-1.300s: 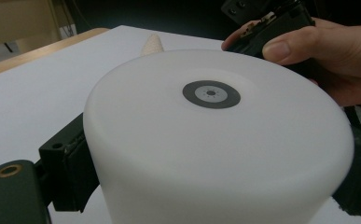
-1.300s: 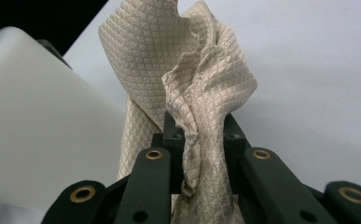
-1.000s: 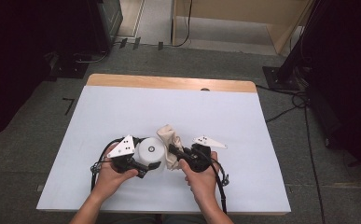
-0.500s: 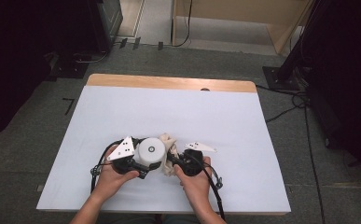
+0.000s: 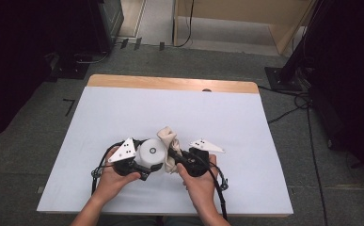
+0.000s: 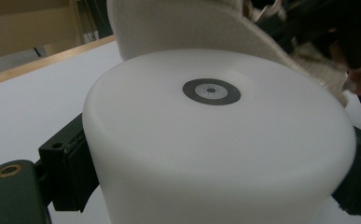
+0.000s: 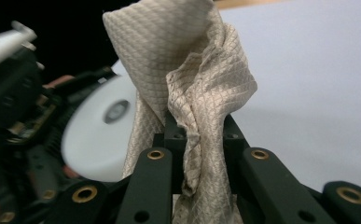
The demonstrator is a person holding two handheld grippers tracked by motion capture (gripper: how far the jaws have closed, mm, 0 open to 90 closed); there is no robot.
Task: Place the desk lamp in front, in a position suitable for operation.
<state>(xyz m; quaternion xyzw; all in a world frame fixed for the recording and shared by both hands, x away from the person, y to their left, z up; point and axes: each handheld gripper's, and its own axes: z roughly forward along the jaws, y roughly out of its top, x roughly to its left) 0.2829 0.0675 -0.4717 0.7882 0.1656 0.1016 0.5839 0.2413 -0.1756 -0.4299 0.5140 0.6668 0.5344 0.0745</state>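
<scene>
Right gripper (image 7: 194,154) pinches limp beige quilted cloth (image 7: 187,84); left gripper (image 5: 139,165) clamps smooth white cylindrical container (image 6: 215,140); cloth likely drapes, best gripped at bunched folds.

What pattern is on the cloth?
The beige cloth has a fine diamond-grid weave, clearest in the right gripper view.

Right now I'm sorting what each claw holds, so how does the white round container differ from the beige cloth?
The white round plastic container is smooth and rigid, while the beige quilted cloth is crumpled and patterned. The container stands flat on the white table in the left claw; the cloth bunches upward from the right claw. Both are pale, clamped, and close together.
</scene>
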